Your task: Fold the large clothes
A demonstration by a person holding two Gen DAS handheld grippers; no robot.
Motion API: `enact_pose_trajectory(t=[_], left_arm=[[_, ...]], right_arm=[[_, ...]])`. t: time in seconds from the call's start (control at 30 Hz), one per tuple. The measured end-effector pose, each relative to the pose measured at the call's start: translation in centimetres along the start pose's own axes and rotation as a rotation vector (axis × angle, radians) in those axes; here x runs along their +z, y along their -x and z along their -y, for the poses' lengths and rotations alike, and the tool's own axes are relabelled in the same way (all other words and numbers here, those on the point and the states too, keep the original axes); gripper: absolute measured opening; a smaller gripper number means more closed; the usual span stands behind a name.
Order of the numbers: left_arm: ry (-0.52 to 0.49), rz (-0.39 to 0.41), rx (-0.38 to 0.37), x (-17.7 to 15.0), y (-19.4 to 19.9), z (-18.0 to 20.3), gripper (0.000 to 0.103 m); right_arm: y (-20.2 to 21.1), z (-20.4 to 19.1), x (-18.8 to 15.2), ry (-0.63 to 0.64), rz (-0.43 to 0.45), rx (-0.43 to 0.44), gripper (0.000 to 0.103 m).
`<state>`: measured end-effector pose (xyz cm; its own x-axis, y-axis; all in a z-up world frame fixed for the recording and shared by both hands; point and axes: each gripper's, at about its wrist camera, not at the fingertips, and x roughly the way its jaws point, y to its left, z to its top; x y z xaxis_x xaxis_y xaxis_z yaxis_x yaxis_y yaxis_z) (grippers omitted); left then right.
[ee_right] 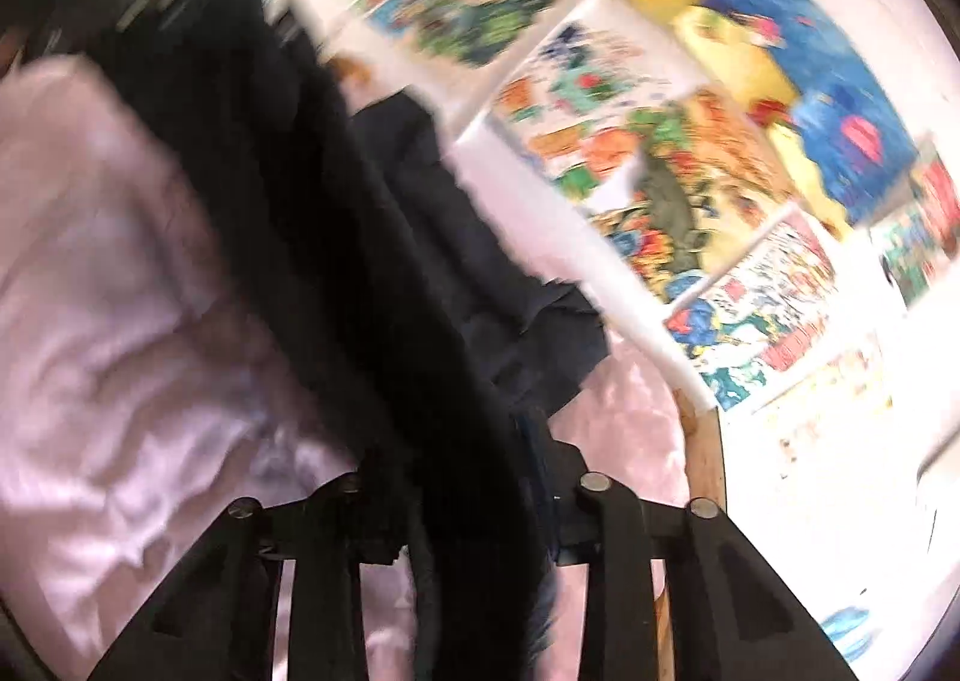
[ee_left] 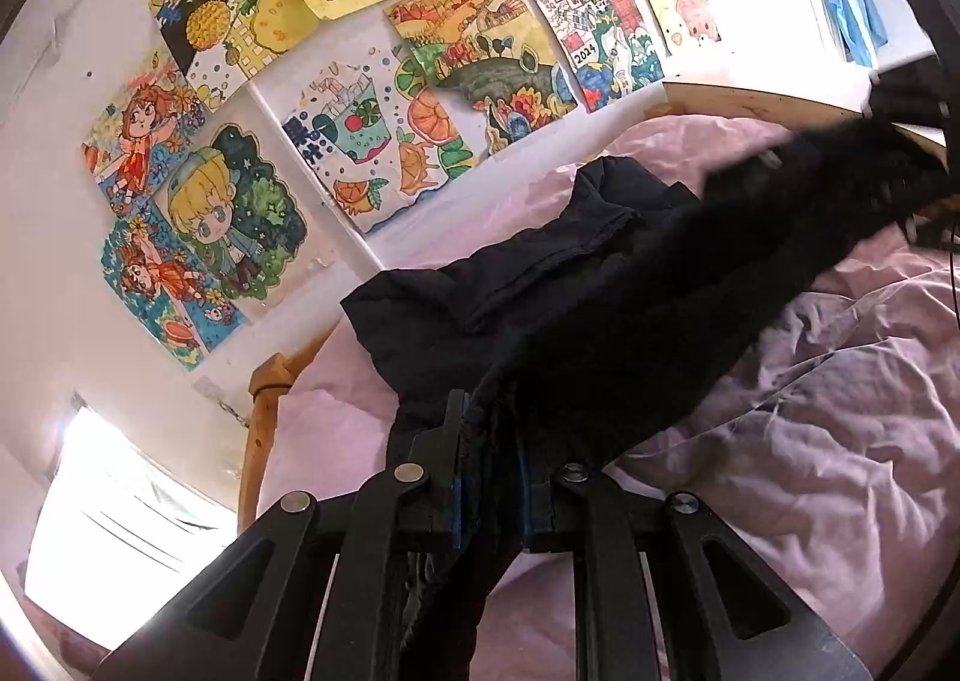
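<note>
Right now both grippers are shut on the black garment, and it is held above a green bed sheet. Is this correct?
One detail is wrong: the bed sheet is pale pink-lilac, not green, as the left wrist view shows clearly. The rest holds: the left gripper and the right gripper are each shut on the black garment, which is lifted above the bed.

Garment (ee_left: 600,285) lies on bed (ee_left: 840,441), one end raised between fingers of left gripper (ee_left: 493,477), other end at right gripper (ee_right: 474,507). Drawings (ee_left: 336,81) on wall behind bed. Bed frame post (ee_left: 264,417) at wall side.
</note>
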<state>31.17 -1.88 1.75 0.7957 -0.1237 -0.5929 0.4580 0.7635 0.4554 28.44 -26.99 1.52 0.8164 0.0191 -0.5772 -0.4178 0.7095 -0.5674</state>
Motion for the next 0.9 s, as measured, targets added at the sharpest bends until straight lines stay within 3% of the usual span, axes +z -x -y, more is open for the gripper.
enact_pose_trajectory(t=[0.13,0.2,0.33,0.43,0.47,0.53,0.63,0.9], left_arm=[[-0.032,-0.004,-0.011,-0.6,0.6,0.0,0.015],[-0.078,-0.009,-0.015,-1.5,0.9,0.5,0.017],[-0.182,-0.046,0.005,-4.6,0.9,1.7,0.032],[-0.21,-0.068,0.028,-6.6,0.5,1.8,0.032],[-0.208,-0.073,0.034,-7.0,0.4,1.6,0.031],[-0.176,-0.059,-0.014,-7.3,1.1,1.4,0.008],[-0.159,-0.035,-0.079,-6.9,2.8,1.3,0.007],[-0.068,0.073,-0.125,-3.2,7.2,-0.2,0.006]], right_arm=[[0.0,1.8,1.2,-0.09,0.033,0.027,0.017],[-0.1,1.9,1.6,-0.111,0.042,0.039,0.015],[1.0,1.7,2.0,-0.156,0.054,0.076,0.015],[2.0,1.3,1.7,-0.142,0.066,0.095,0.014],[2.3,1.0,1.5,-0.128,0.066,0.099,0.014],[2.6,0.5,1.3,-0.103,0.058,0.113,0.012],[3.4,0.0,0.8,-0.072,0.016,0.137,0.01],[6.9,2.5,-0.4,-0.179,0.01,0.171,0.009]])
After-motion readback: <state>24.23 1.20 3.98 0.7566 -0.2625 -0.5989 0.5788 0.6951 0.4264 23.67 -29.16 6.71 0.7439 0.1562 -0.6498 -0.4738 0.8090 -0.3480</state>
